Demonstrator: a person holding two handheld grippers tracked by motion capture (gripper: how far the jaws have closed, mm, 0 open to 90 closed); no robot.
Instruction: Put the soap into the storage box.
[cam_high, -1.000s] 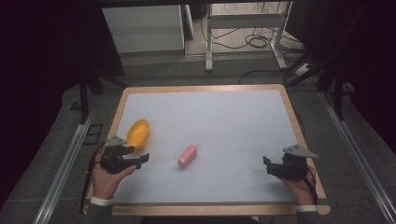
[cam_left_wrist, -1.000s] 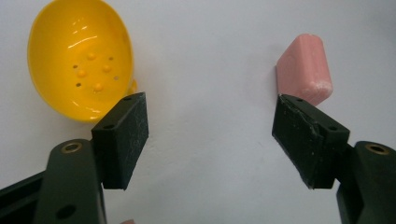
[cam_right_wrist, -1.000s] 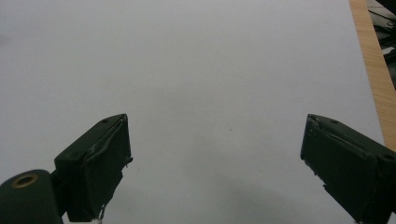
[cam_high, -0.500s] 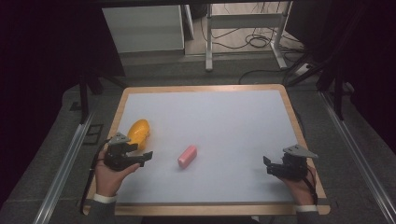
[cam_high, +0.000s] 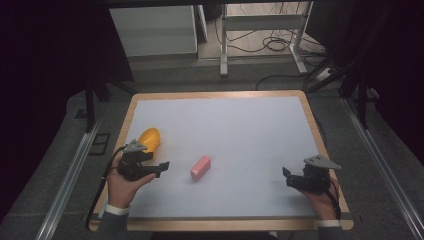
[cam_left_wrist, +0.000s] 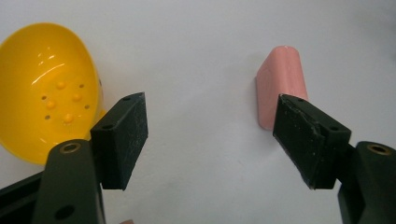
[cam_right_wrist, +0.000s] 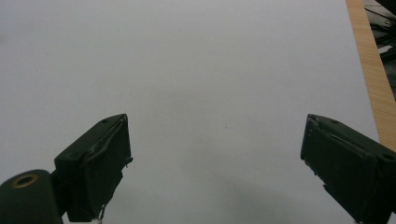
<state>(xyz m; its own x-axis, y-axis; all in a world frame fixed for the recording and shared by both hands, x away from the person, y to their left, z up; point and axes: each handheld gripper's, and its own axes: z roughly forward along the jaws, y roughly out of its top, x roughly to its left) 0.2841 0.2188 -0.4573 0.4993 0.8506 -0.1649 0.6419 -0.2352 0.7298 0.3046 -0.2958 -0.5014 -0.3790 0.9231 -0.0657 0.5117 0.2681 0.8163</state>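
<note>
Pink block (cam_high: 200, 167): lies flat on the white table surface (cam_high: 240, 135), left of its centre and toward the person's edge; oblong, rounded ends, long axis angled slightly; nothing touches it; in the left gripper view the pink block (cam_left_wrist: 282, 84) sits just beyond the right-hand jaw, partly overlapped by that jaw's tip, whether in contact cannot be told from that view.

Yellow cup-like piece (cam_high: 149, 138): lies on its side to the left of the block and a little farther from the person, near the table's left wooden rim; apart from the block; its hollow interior, with small holes and raised dots, shows in the left gripper view (cam_left_wrist: 49, 102).

Left gripper (cam_high: 162, 167): held in the left hand (cam_high: 125, 182), just left of the block, jaws pointing toward it; jaws spread wide, grasping nothing; bare white surface between them.

Right gripper (cam_high: 286, 176): held in the right hand (cam_high: 322, 197), well to the right of the block, near the table's right rim; jaws spread wide, released, empty; white surface and a strip of wooden rim (cam_right_wrist: 369, 70) ahead of them.
</note>
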